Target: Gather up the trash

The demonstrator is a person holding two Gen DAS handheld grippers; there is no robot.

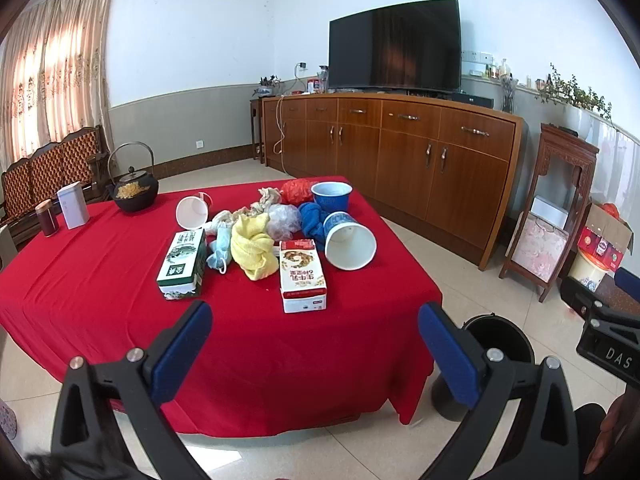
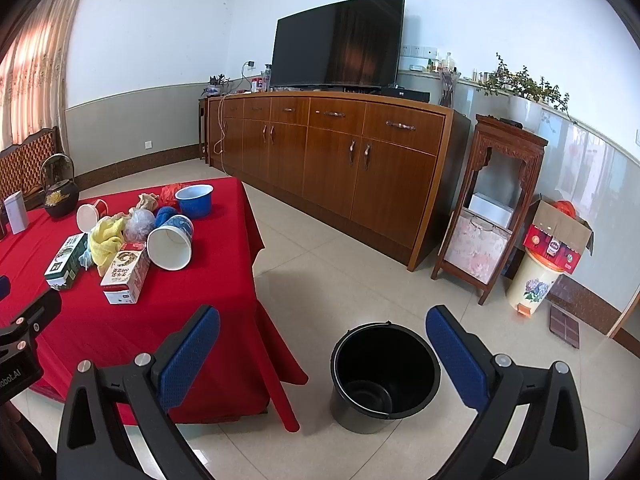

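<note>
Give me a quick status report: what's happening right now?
Left gripper and right gripper: jaws open, empty. Trash pile untouched on table. Black bucket empty. Nothing blocking.

a black television stood on a long wooden sideboard against the wall, a black iron teapot and a white tin sat on the red tablecloth, and curtains hung at left.
</note>
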